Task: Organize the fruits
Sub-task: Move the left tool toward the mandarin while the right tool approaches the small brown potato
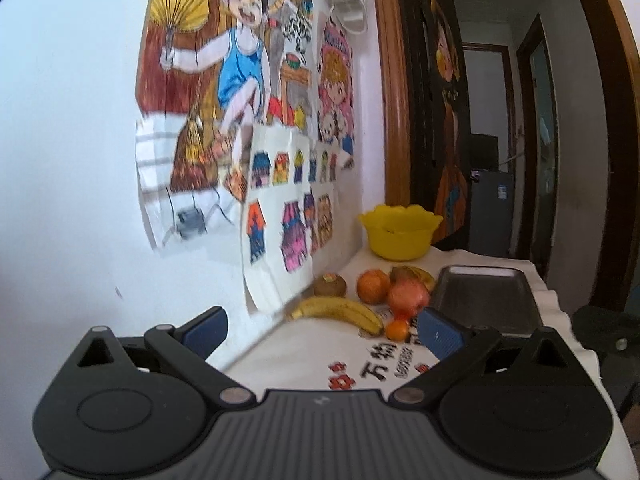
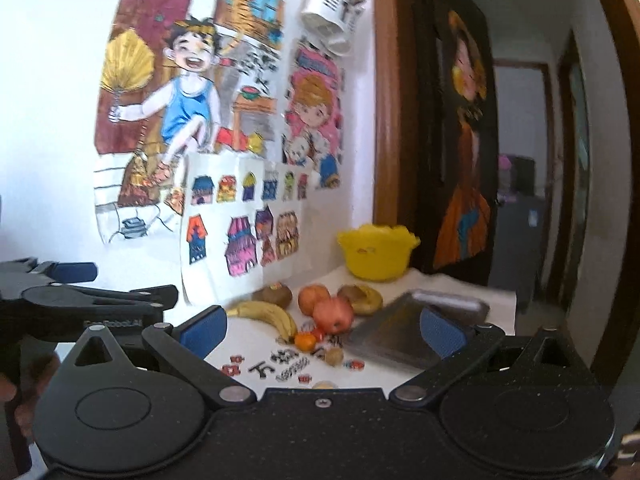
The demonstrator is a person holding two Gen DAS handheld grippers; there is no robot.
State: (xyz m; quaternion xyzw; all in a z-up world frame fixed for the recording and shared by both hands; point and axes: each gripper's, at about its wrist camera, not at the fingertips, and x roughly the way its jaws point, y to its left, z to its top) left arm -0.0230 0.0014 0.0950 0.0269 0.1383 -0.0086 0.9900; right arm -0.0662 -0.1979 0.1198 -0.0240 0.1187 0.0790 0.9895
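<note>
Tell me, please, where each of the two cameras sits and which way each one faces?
Left wrist: on the left gripper, facing along the table toward the banana, metal tray and yellow bowl; its own open fingers show.
Right wrist: on the right gripper, facing the same way; its open fingers show, and the left gripper at left.
Shared: banana, tray, bowl, wall drawings.

Left gripper (image 1: 324, 330): ribbed grey body, black linkage arms with silver pivot pins, blue finger pads (image 1: 440, 336). Right gripper (image 2: 323, 330): speckled black body, central screw, matching blue pads (image 2: 442, 334).
</note>
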